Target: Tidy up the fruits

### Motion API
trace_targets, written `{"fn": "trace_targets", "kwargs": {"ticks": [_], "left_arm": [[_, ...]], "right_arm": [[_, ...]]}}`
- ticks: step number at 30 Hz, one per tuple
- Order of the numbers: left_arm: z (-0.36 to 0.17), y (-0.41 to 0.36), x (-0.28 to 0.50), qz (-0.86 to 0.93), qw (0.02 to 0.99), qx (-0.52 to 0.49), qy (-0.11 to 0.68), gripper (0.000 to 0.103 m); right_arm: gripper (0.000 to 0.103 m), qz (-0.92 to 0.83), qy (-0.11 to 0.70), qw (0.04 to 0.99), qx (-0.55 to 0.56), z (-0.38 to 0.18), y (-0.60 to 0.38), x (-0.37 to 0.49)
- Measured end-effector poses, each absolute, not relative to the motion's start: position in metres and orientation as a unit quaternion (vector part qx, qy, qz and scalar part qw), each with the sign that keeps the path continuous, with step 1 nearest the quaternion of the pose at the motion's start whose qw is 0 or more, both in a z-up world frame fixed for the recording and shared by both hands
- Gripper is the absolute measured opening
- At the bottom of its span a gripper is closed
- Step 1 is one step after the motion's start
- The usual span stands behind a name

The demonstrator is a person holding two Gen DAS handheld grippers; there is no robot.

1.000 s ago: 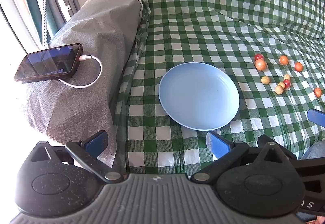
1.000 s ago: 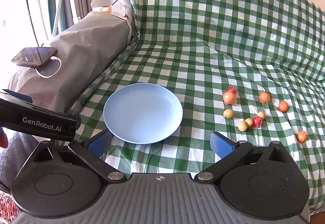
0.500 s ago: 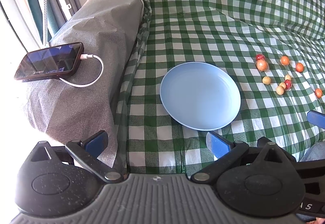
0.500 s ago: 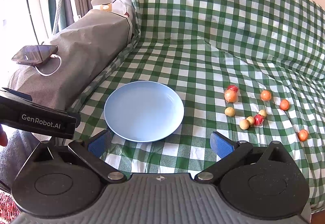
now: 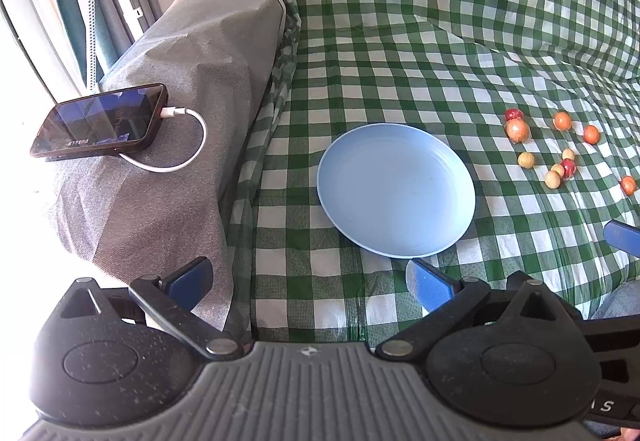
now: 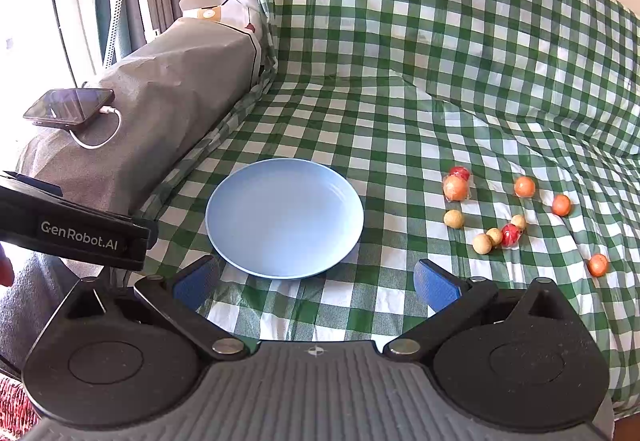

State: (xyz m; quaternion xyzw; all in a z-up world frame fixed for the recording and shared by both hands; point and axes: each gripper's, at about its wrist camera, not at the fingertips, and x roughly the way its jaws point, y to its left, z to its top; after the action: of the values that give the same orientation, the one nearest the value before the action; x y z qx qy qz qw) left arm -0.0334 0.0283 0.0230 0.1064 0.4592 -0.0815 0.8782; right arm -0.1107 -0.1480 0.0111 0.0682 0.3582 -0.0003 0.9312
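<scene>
Flanking plate [image 6: 240, 241]: phone [image 5: 100, 121], fruits [image 6: 500, 225]

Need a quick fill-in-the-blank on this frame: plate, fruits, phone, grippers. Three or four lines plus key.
1. The blue plate holds ____ fruits.
2. The small fruits lie on the checked cloth to the ____ of the plate.
3. The phone has a ____ cable plugged in.
4. The left gripper and right gripper are both ____.

Missing words: no; right; white; open
</scene>
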Motion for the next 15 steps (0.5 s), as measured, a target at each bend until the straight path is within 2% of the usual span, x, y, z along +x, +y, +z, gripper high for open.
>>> {"fn": "trace_targets", "kwargs": {"ticks": [15], "left_arm": [[0.03, 0.022, -0.023, -0.063, 0.878, 0.104, 0.463, 0.103]], "right_arm": [[0.103, -0.019, 0.335, 0.935, 0.113, 0.003, -0.171, -0.112]]}}
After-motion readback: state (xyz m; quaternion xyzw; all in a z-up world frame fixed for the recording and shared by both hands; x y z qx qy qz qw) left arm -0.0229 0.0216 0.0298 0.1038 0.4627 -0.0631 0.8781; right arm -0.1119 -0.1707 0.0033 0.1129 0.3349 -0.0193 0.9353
